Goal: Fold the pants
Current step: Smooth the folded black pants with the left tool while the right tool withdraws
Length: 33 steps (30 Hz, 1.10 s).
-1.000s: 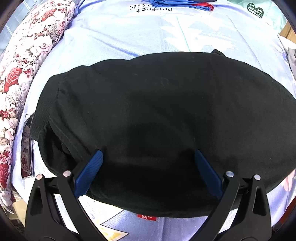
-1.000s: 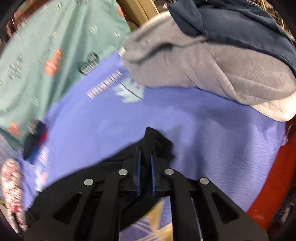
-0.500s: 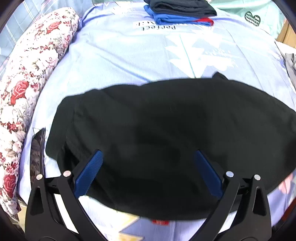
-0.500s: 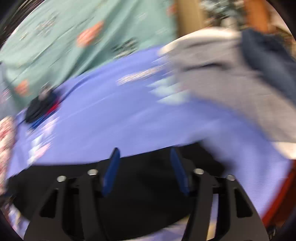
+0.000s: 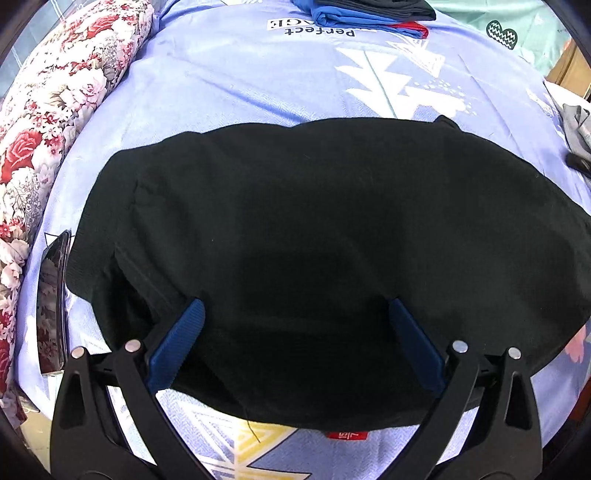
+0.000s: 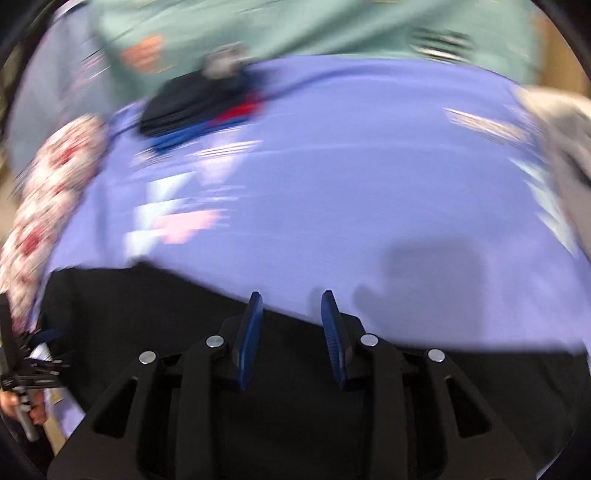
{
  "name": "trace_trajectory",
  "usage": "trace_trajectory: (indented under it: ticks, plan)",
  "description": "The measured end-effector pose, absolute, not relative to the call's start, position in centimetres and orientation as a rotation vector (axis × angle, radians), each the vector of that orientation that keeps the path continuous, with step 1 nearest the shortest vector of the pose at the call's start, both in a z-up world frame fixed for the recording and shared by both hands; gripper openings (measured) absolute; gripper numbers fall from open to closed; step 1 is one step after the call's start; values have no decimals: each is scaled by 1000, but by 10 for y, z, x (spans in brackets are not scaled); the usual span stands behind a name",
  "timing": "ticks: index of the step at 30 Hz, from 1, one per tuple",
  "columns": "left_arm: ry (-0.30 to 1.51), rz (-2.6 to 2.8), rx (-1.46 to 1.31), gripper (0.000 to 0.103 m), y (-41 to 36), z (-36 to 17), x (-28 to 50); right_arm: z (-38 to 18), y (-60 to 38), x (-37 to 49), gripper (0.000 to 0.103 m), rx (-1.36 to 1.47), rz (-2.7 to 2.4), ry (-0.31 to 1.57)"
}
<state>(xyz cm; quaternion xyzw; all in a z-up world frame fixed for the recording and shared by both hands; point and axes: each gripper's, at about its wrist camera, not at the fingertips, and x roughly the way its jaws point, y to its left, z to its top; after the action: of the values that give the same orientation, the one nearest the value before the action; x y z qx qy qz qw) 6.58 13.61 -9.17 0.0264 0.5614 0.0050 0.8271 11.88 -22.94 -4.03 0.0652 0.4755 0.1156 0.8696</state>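
The black pants (image 5: 314, 251) lie folded into a broad flat bundle on the lilac bedsheet (image 5: 236, 85). My left gripper (image 5: 295, 314) is wide open and empty, its blue pads hovering over the near part of the pants. In the blurred right wrist view the pants (image 6: 155, 317) fill the lower frame. My right gripper (image 6: 291, 299) is open with a narrower gap and holds nothing, above the pants' far edge.
A floral bolster (image 5: 48, 110) runs along the left. A dark phone-like slab (image 5: 53, 299) lies by the pants' left end. A folded blue and dark stack (image 5: 369, 14) sits at the far side. Grey clothes (image 5: 576, 129) lie at right.
My right gripper let go of the pants' corner, opened and swung left over the bed. My left gripper stayed open and drew back slightly, showing more of the pants.
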Motion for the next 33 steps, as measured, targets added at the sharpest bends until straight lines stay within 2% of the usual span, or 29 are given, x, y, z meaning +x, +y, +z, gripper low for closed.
trace_trajectory:
  ticks: [6, 14, 16, 18, 21, 24, 28, 33]
  plan:
    - [1172, -26, 19, 101, 141, -93, 54, -59, -110, 176, 35, 19, 513, 1066]
    - [1182, -64, 8, 101, 149, -92, 56, -80, -62, 198, 35, -75, 603, 1135]
    - [1184, -67, 8, 101, 149, -92, 56, -85, -55, 199, 30, -108, 602, 1153]
    - [1187, -71, 4, 101, 150, -92, 55, -84, -50, 196, 10, -150, 617, 1146]
    - [1188, -76, 0, 101, 151, -92, 56, -72, -46, 193, 5, -199, 578, 1072]
    - [1189, -82, -8, 101, 154, -93, 56, -59, -47, 194, 4, -240, 557, 975]
    - [1198, -72, -6, 101, 154, -94, 59, -88, -39, 205, 7, -292, 547, 981]
    - [1217, -60, -22, 101, 155, -89, 62, -80, -71, 217, 8, -294, 339, 915]
